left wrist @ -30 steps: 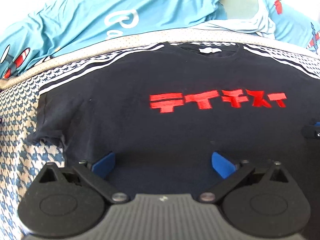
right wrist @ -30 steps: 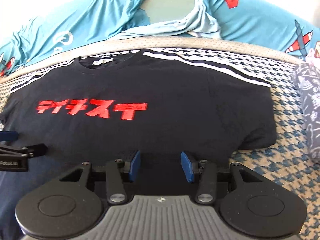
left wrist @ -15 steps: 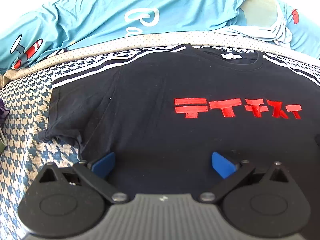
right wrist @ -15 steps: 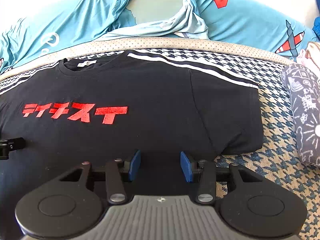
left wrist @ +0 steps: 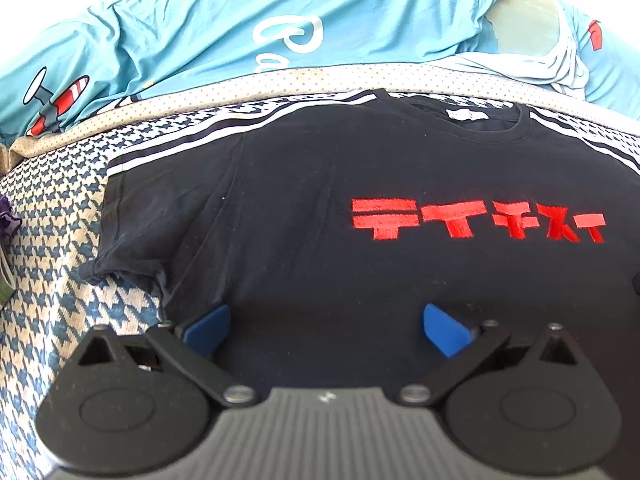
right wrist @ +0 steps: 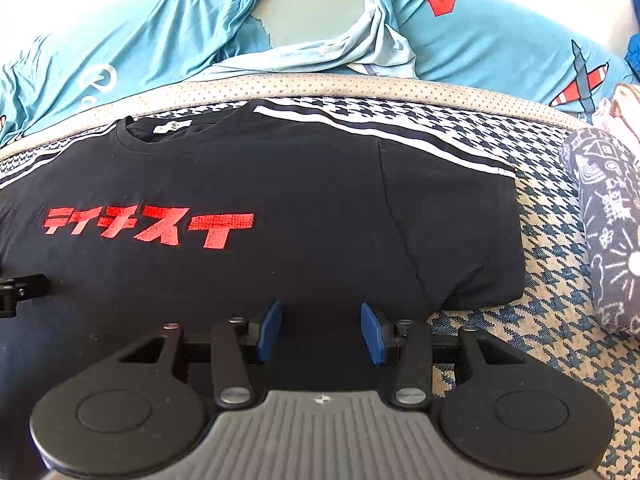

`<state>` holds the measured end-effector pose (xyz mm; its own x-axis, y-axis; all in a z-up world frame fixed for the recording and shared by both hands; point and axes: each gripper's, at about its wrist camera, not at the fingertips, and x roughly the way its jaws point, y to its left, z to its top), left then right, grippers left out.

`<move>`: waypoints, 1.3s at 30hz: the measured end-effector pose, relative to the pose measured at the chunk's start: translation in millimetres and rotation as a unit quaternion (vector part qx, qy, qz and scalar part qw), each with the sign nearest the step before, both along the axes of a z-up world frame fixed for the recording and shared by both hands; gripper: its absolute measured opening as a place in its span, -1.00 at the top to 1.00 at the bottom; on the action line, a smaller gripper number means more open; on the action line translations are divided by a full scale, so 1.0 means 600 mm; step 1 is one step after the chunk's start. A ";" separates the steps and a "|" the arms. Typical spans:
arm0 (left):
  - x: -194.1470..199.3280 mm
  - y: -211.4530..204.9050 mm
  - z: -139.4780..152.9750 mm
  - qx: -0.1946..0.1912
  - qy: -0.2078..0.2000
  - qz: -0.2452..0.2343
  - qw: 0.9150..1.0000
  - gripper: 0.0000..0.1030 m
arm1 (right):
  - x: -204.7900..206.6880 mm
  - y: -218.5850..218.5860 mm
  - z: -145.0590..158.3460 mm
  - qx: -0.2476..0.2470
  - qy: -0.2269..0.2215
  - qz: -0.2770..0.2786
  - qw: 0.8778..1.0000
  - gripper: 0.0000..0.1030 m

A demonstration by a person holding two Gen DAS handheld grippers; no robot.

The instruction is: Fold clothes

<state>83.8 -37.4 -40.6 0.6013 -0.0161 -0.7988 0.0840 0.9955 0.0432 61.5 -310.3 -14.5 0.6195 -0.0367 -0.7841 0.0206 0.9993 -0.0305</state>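
A black T-shirt with red lettering lies flat, face up, on a houndstooth cover. Its collar points away from me. My left gripper hovers over the lower left of the shirt body, just right of the left sleeve. Its blue pads are wide apart with nothing between them. My right gripper is over the lower right of the T-shirt, just left of the right sleeve. It stands part open, with only flat fabric beneath. Part of the left gripper shows at the left edge.
Light blue bedding with plane prints is bunched along the far side behind a beige dotted border. A grey patterned roll of cloth lies right of the shirt. A purple item sits at the left edge.
The left gripper has shifted slightly leftward, so the left sleeve shows more fully. The right gripper has edged slightly right. Both sets of jaws look unchanged.
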 end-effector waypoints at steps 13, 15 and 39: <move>0.002 0.003 0.017 -0.015 -0.016 0.010 1.000 -1.00 | 0.003 0.001 -0.001 -0.002 0.002 -0.004 1.000 0.17; -0.007 -0.008 0.022 -0.027 -0.021 -0.014 0.999 -1.00 | 0.004 0.001 -0.001 -0.003 0.002 -0.003 1.000 0.16; -0.002 0.003 -0.001 -0.113 0.006 -0.059 0.992 -0.93 | 0.008 0.006 -0.004 -0.012 0.003 0.001 1.000 0.06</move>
<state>82.6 -35.8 -41.3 0.5752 -0.2653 -0.7738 0.2001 0.9628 -0.1814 66.6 -306.8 -16.6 0.6156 -0.0551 -0.7861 0.0192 0.9983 -0.0549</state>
